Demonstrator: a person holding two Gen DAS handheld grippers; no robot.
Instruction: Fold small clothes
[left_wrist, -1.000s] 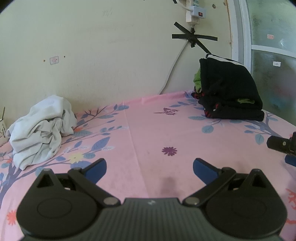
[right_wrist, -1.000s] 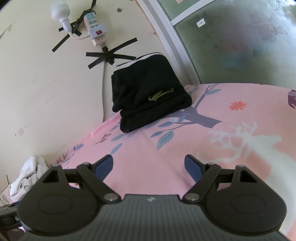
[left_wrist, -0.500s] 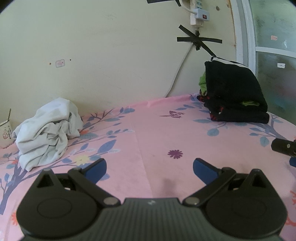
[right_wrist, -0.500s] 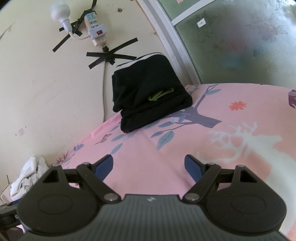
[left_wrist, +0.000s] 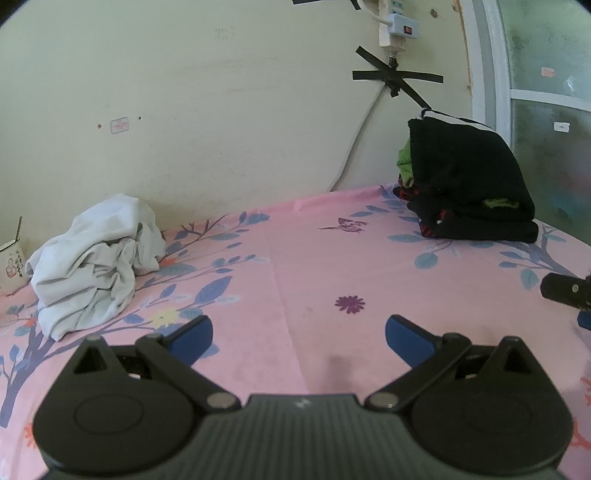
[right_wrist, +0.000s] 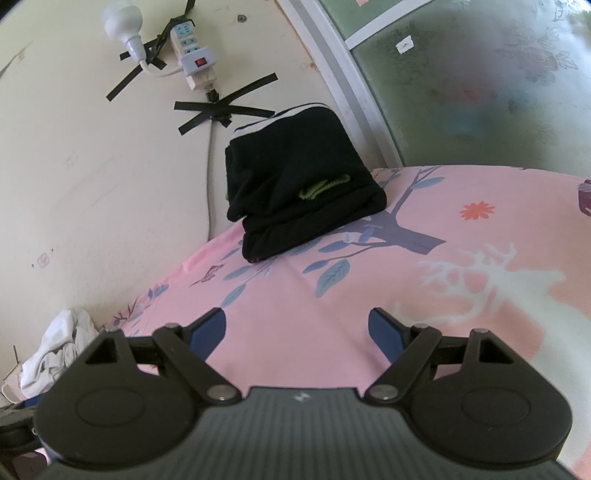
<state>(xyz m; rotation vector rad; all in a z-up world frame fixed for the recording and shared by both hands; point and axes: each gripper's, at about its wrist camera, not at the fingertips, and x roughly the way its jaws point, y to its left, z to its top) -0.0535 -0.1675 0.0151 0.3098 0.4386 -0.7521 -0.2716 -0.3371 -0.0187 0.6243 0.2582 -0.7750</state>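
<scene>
A crumpled white garment (left_wrist: 96, 258) lies at the left on the pink flowered sheet (left_wrist: 314, 266), close to the wall. A stack of folded dark clothes (left_wrist: 469, 184) sits at the far right corner, seen closer as the folded stack (right_wrist: 299, 184) in the right wrist view. My left gripper (left_wrist: 297, 332) hovers open over bare sheet, nothing between its blue pads. My right gripper (right_wrist: 297, 328) is likewise open and empty over the sheet (right_wrist: 369, 295), short of the stack. The white garment (right_wrist: 62, 347) shows at its lower left.
A cream wall backs the bed, with a power strip (right_wrist: 194, 55), a bulb (right_wrist: 123, 20) and a taped cable (right_wrist: 218, 110). A frosted window (right_wrist: 480, 81) stands at the right. A white mug (left_wrist: 11, 266) sits left of the white garment.
The left wrist view has tilted down and shifted a little: the white garment and the dark stack sit lower and further right in frame. The right wrist view is unchanged.
</scene>
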